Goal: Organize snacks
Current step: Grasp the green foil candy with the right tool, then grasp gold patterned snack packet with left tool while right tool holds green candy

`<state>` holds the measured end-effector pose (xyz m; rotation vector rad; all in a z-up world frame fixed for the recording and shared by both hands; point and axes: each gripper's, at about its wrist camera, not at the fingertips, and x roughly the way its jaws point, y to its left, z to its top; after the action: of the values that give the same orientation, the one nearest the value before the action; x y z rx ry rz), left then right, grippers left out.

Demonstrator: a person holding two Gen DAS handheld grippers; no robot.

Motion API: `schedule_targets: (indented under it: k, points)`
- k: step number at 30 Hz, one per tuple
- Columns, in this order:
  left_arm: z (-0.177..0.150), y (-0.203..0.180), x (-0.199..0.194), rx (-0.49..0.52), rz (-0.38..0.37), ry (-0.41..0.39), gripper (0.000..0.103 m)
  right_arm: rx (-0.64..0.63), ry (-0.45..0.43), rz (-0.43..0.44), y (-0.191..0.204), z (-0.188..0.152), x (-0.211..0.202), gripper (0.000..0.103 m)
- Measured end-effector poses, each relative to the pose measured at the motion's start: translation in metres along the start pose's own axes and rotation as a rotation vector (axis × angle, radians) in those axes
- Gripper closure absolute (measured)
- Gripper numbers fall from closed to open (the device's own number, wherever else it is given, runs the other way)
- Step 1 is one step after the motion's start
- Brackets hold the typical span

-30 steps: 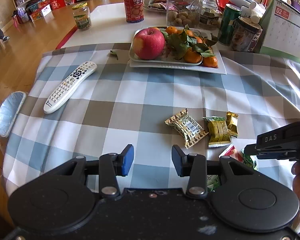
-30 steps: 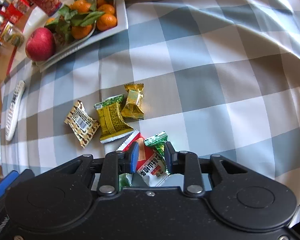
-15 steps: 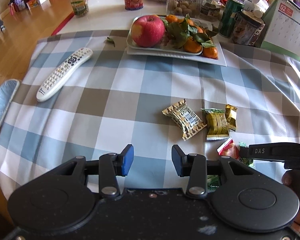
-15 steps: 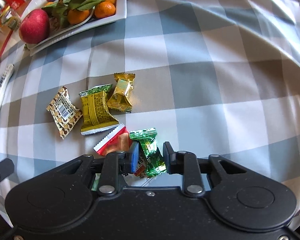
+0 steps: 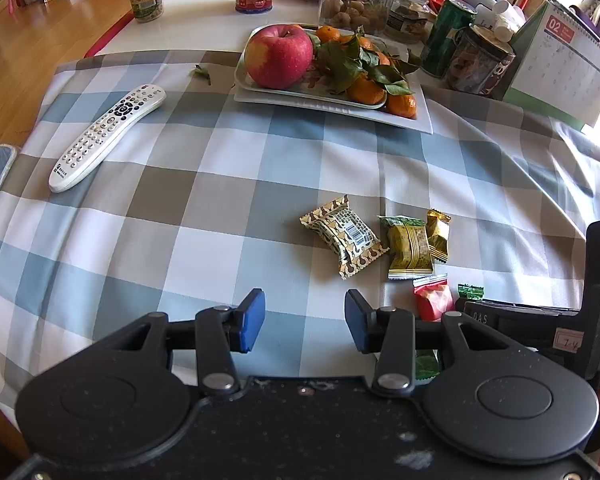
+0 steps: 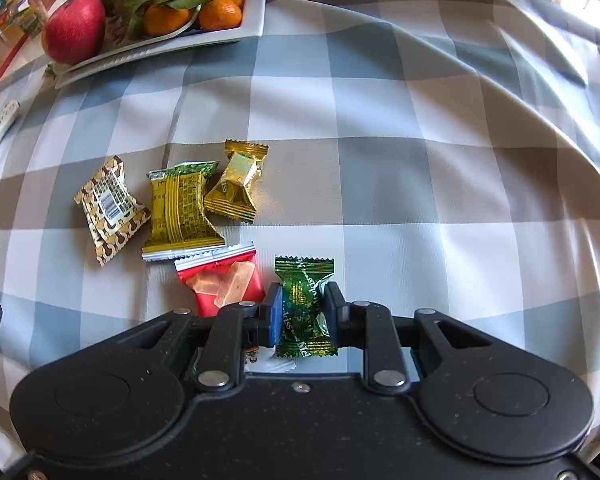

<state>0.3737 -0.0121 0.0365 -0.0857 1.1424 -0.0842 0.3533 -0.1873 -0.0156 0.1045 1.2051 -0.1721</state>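
At six o'clock on the checked counter [image 6: 380, 184], the right tongs [image 6: 301, 314] straddle the green candy [image 6: 305, 304], pads against its wrapper yet easing apart, apparently setting it beside the red packet [image 6: 220, 280] to lengthen the snack row. Left tongs [image 5: 305, 320] hover half-open, empty, probably awaiting a turn.

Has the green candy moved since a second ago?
Yes. The green candy slid right, out from against the red packet, which stayed below the yellow-green packet. It now sits between the right gripper's opening jaws.
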Motion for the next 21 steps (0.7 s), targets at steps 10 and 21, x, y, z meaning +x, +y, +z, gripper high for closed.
schedule_targets:
  k: [10, 21]
  points:
    - [-0.002, 0.003, 0.011, -0.017, -0.041, 0.062, 0.06, -0.002, -0.013, 0.01, -0.001, -0.006, -0.005, 0.078]
    - [-0.009, -0.003, 0.023, 0.007, -0.034, 0.061, 0.06, 0.043, -0.033, 0.128, -0.015, -0.008, -0.036, 0.078]
